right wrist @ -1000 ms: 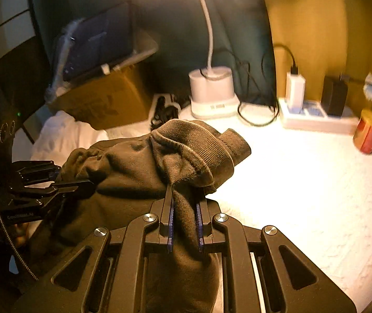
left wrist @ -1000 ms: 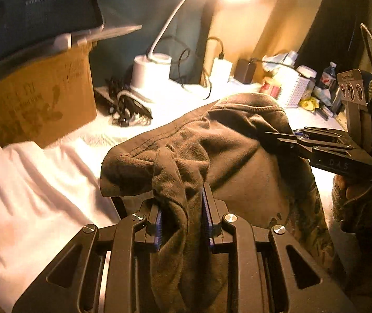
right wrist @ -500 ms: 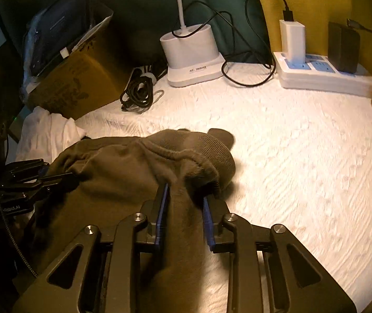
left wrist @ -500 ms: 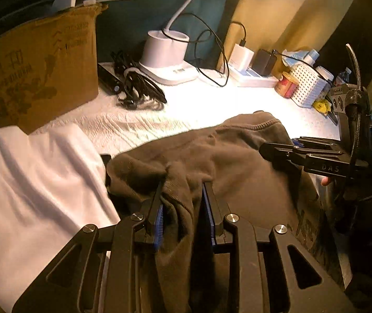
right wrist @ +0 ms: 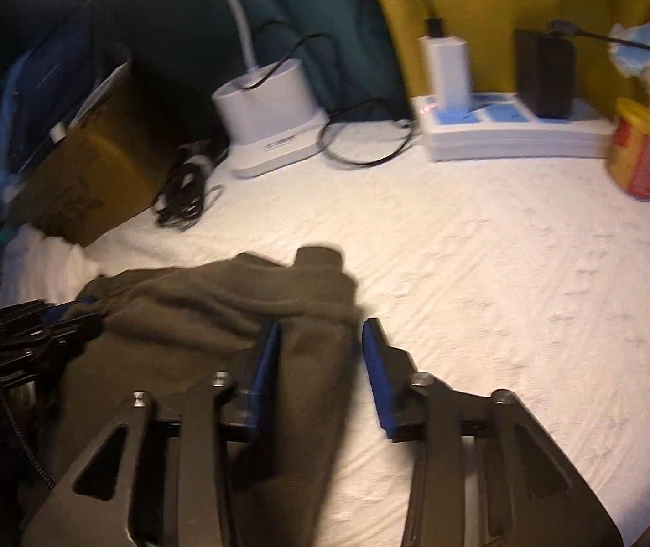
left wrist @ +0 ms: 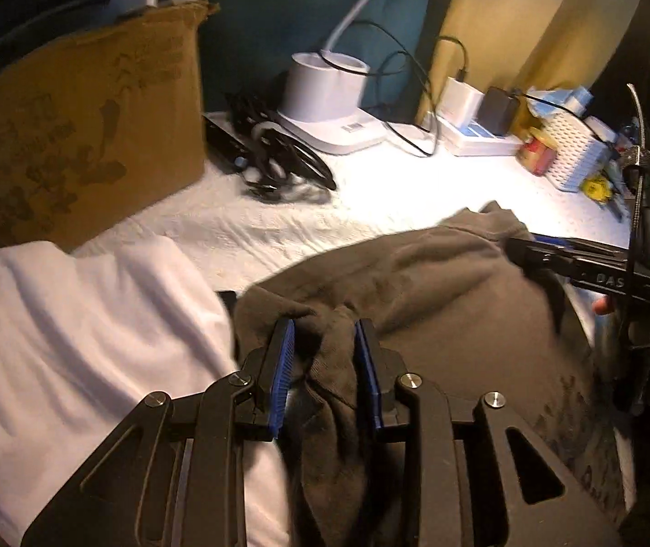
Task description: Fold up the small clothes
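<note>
A dark olive-brown garment [left wrist: 439, 301] lies folded over on the white textured table cover [left wrist: 279, 228]; it also shows in the right wrist view [right wrist: 215, 301]. My left gripper [left wrist: 325, 332] is open, its blue pads on either side of a bunched fold at the garment's left edge. My right gripper [right wrist: 320, 332] is open, with the garment's right edge lying loose between its fingers. Each gripper shows in the other's view: the right one [left wrist: 575, 260] at the garment's far side, the left one [right wrist: 42, 323] at its left end.
A white cloth [left wrist: 74, 342] lies left of the garment. A cardboard box [left wrist: 74, 136] stands at the back left, with a white lamp base [left wrist: 325, 100], coiled black cables [left wrist: 279, 155], a power strip [right wrist: 502, 127], a red-yellow can [right wrist: 639, 150] and a white basket [left wrist: 575, 150] along the back.
Both grippers lowered the garment onto the table and opened; the fabric they clamped now lies loose between their jaws, and the garment has flattened.
</note>
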A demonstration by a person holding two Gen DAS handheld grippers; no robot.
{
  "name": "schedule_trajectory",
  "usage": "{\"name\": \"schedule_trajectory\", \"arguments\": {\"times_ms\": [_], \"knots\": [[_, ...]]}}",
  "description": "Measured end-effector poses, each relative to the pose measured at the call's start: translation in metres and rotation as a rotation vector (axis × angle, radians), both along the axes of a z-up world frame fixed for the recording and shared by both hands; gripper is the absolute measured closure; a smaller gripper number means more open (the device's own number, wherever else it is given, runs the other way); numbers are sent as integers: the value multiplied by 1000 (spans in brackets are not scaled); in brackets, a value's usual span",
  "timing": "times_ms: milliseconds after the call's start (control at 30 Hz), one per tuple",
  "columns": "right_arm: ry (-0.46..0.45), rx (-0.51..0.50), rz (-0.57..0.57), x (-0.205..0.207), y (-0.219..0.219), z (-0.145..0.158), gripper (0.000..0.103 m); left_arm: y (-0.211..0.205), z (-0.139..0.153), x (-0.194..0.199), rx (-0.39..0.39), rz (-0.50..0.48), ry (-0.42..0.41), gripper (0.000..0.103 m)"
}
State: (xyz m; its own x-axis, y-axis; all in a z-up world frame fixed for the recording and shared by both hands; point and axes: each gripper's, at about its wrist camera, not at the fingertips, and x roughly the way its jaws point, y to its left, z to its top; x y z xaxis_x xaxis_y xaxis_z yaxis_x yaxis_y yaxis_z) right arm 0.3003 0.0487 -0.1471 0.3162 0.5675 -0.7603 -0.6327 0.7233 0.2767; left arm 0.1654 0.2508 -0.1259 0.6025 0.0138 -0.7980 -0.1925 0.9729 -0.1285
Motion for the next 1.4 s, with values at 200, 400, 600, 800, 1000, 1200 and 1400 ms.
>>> {"name": "schedule_trajectory", "arguments": {"times_ms": [200,400,600,800,1000,1200,1400], "knots": [[-49,-56,3,-3,5,1,62,2,4,-4,8,18,-9,75],[-72,-87,-26,-6,3,4,50,3,14,-21,-12,37,-37,75],[-80,-92,-17,-15,-3,9,50,-4,20,-38,-23,33,-56,75],[-84,-97,-9,-32,-8,11,50,-14,23,-55,-32,29,-67,74],[-86,-94,1,-52,-17,15,50,-25,22,-72,-53,17,-74,48],[-78,-104,12,-73,-22,13,50,-35,14,-86,-59,18,-49,48],[-57,-90,31,-94,-33,4,50,-39,6,-100,-59,39,-45,48]]}}
